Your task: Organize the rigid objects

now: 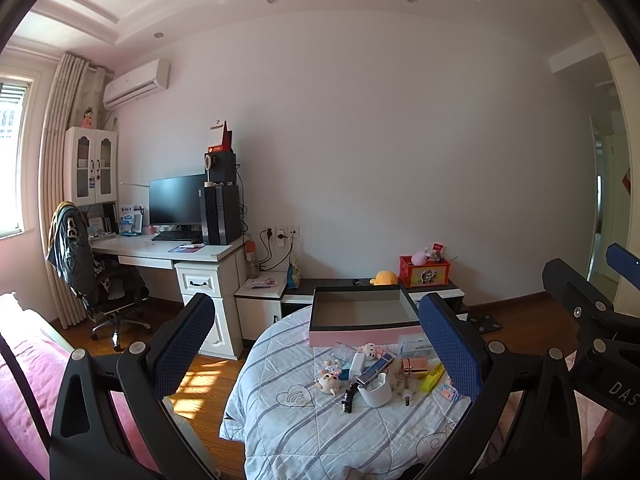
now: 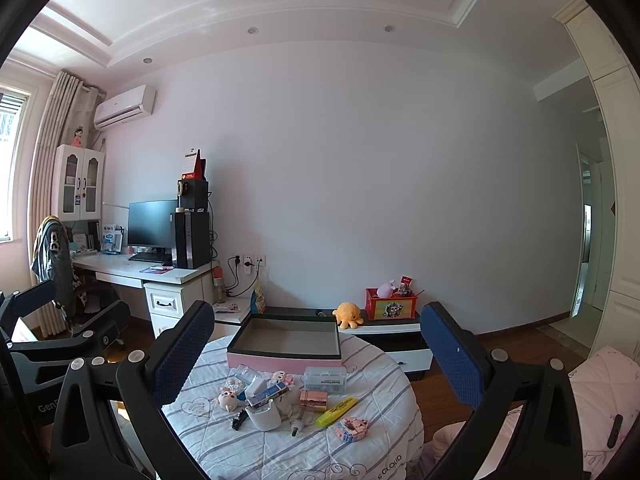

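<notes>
A round table with a striped quilted cover [image 1: 304,432] [image 2: 280,452] holds an open pink box [image 1: 362,312] [image 2: 286,340] at its far side. In front of it lie small objects: a white cup [image 1: 376,392] [image 2: 264,416], a yellow highlighter [image 1: 434,376] [image 2: 336,406], a pink gold case [image 2: 313,399], a clear plastic box [image 2: 324,379], a pig figurine [image 1: 329,382] [image 2: 227,398], a black clip [image 1: 349,397] [image 2: 239,419]. My left gripper [image 1: 316,344] is open and empty, held back from the table. My right gripper [image 2: 316,352] is open and empty, likewise above the near edge.
A white desk [image 1: 172,250] with monitor and computer tower stands at left with an office chair [image 1: 100,280]. A low cabinet [image 2: 384,330] behind the table carries a red crate [image 2: 390,306] and a yellow plush. A pink bed [image 1: 24,380] lies at left.
</notes>
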Action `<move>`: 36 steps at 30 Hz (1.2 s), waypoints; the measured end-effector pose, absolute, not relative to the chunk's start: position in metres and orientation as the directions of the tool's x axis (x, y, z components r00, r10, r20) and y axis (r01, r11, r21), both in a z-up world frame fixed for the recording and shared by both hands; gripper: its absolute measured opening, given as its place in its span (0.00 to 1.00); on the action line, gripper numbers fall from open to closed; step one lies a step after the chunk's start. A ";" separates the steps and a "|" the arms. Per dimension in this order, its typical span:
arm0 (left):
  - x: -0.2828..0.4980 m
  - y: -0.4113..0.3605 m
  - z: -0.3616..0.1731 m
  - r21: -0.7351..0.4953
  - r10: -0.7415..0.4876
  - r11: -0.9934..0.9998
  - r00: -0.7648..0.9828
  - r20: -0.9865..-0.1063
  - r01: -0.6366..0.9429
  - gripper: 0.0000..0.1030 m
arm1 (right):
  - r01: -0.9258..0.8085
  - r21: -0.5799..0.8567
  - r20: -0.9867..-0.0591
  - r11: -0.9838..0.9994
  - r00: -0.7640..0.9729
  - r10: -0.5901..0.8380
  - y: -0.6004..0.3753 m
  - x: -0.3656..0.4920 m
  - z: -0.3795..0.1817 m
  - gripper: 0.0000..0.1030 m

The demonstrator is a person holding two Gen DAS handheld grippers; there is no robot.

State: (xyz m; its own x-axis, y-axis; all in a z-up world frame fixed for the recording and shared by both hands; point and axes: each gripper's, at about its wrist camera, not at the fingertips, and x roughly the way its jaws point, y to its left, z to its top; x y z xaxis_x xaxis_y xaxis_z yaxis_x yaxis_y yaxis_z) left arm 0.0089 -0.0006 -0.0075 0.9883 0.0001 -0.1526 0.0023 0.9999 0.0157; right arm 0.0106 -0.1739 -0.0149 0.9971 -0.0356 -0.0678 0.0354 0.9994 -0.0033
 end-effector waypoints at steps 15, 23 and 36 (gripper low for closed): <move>0.009 -0.002 -0.008 0.017 0.001 1.000 0.988 -0.154 0.002 1.00 | 0.034 -0.006 -0.071 0.999 0.997 -0.035 -0.173 0.010 -0.016 1.00; 0.008 -0.003 -0.009 0.017 -0.004 1.000 0.988 -0.154 0.007 1.00 | 0.035 -0.008 -0.073 0.999 0.997 -0.035 -0.172 0.009 -0.017 1.00; 0.010 -0.005 -0.016 0.017 -0.010 1.000 0.987 -0.158 0.013 1.00 | 0.036 -0.004 -0.086 0.999 0.996 -0.036 -0.171 0.011 -0.020 1.00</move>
State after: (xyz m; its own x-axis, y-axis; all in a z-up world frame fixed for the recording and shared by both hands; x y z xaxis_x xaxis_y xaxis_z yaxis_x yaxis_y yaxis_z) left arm 0.0100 -0.0048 -0.0160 0.9874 -0.0100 -0.1581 0.0129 0.9998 0.0171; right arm 0.0114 -0.1710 -0.0197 0.9957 -0.0360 -0.0859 0.0358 0.9993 -0.0044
